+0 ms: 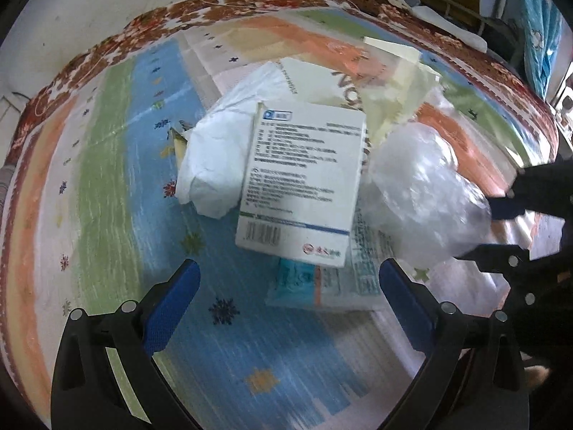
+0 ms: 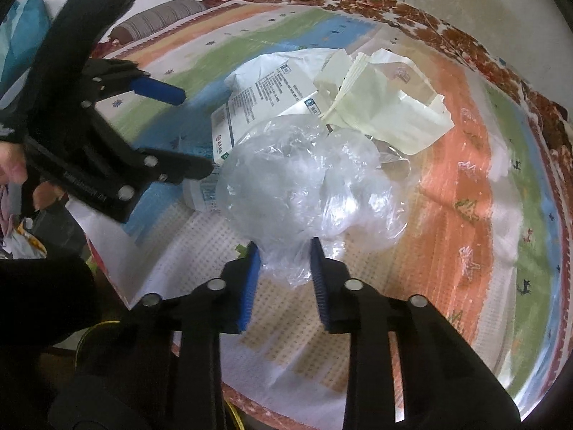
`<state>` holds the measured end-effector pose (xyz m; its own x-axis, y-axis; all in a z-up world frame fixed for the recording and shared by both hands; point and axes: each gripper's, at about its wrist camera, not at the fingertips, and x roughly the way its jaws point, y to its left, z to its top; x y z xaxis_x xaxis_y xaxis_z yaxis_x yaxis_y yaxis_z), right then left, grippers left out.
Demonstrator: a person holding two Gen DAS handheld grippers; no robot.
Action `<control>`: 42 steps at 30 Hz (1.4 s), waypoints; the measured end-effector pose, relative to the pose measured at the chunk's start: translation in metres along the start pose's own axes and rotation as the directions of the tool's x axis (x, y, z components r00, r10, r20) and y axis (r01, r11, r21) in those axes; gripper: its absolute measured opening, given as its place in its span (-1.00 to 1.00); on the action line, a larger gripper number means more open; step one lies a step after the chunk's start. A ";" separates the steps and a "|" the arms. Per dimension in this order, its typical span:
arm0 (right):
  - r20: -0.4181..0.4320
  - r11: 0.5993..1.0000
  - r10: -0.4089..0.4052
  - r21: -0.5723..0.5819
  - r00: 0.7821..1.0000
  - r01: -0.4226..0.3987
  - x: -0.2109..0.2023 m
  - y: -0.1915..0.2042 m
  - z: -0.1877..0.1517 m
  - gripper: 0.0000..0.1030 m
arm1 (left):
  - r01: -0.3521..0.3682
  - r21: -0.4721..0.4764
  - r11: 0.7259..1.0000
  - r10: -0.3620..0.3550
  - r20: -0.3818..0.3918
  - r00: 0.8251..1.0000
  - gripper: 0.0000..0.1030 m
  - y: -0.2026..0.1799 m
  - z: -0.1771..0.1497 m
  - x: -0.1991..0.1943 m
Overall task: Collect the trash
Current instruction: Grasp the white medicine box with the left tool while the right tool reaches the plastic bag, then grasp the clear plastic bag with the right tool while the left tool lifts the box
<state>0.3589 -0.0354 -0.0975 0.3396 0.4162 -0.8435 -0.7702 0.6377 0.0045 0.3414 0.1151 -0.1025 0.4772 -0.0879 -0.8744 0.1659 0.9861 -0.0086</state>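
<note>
A pile of trash lies on a striped, colourful tablecloth (image 1: 107, 186). A white box with printed text (image 1: 304, 182) sits on top, beside crumpled white paper (image 1: 211, 157), a clear plastic bag (image 1: 426, 193) and pale yellow paper (image 1: 397, 104). A teal packet (image 1: 297, 279) lies under the box. My left gripper (image 1: 286, 286) is open and empty, just short of the box. My right gripper (image 2: 283, 251) has its fingers on either side of the clear plastic bag's (image 2: 304, 182) near edge, partly closed on it. The left gripper also shows in the right wrist view (image 2: 189, 129).
The tablecloth has a brown flowered border (image 2: 429, 18) at the table's edge. A metal rack (image 1: 447, 7) stands behind the table at upper right. A striped cushion (image 2: 161, 18) lies beyond the table. A yellow cord (image 2: 232, 408) hangs below the near edge.
</note>
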 end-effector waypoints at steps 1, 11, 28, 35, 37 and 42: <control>0.001 1.000 0.002 0.003 1.000 -0.002 0.000 -0.001 0.000 -0.60 | 0.000 -0.001 1.000 0.000 -0.002 1.000 0.89 0.001 0.002 0.001; 0.009 0.996 0.024 0.084 1.000 -0.025 -0.005 -0.021 -0.001 -0.70 | 0.011 0.041 0.999 -0.009 -0.039 0.999 0.89 -0.005 0.019 0.020; 0.006 0.995 0.055 0.086 0.998 -0.055 -0.010 -0.018 0.002 -0.72 | 0.036 0.059 0.998 -0.034 -0.035 0.999 0.41 -0.002 0.018 0.023; 0.029 0.980 0.109 0.162 0.994 -0.112 -0.032 -0.026 0.005 -0.76 | -0.008 -0.082 0.997 0.008 -0.003 1.000 0.41 0.008 0.017 -0.009; 0.042 0.974 0.130 0.179 0.991 -0.135 -0.040 -0.028 0.004 -0.76 | -0.025 -0.094 0.995 0.023 -0.019 1.000 0.40 0.004 0.012 -0.017; 0.053 0.963 0.154 0.216 0.987 -0.161 -0.057 -0.029 -0.003 -0.77 | -0.049 -0.176 0.983 0.042 -0.048 0.998 0.40 0.003 0.004 -0.030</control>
<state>0.3602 -0.0793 -0.0509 0.2454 0.5429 -0.8031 -0.6802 0.6868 0.2564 0.3306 0.1198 -0.0741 0.4416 -0.0399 -0.8963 -0.0122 0.9987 -0.0505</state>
